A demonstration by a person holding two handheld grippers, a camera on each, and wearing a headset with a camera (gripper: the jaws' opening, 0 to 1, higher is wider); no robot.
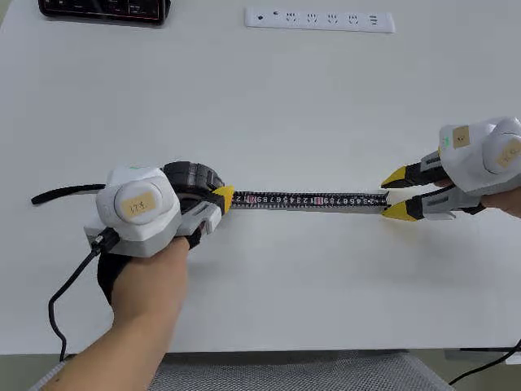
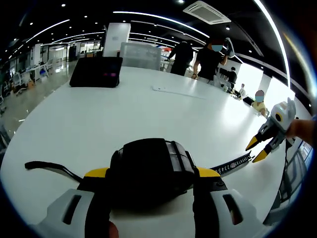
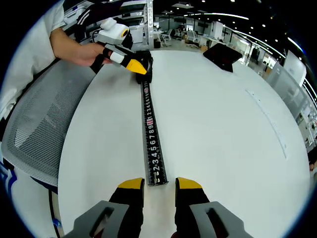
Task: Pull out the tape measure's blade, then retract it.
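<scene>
Black and ribbed, the tape measure's case (image 1: pixel 193 181) is sitting at about 9 o'clock in the head view on the white table (image 1: pixel 269 98). The left gripper (image 2: pixel 152 173) is clamping it, one yellow-tipped jaw pressing each flank.

The blade (image 1: pixel 309 199) is lying flat on the table, its long axis running from the case straight toward 3 o'clock. Its free end is resting between the tips of the right gripper (image 1: pixel 396 195). That gripper's jaws are standing apart, one on each side of the blade's end, and appear to be gripping nothing. I cannot tell whether either tip is touching the blade's edge.

In the right gripper view, the blade is stretching away toward 12 o'clock, with the case at its far end near 11 o'clock.

Judging by this, the pull-out is looking done and retraction is coming. That move is depending on the blade lying in line with the case mouth. The right gripper is the nearer one for guiding the free end home.
</scene>
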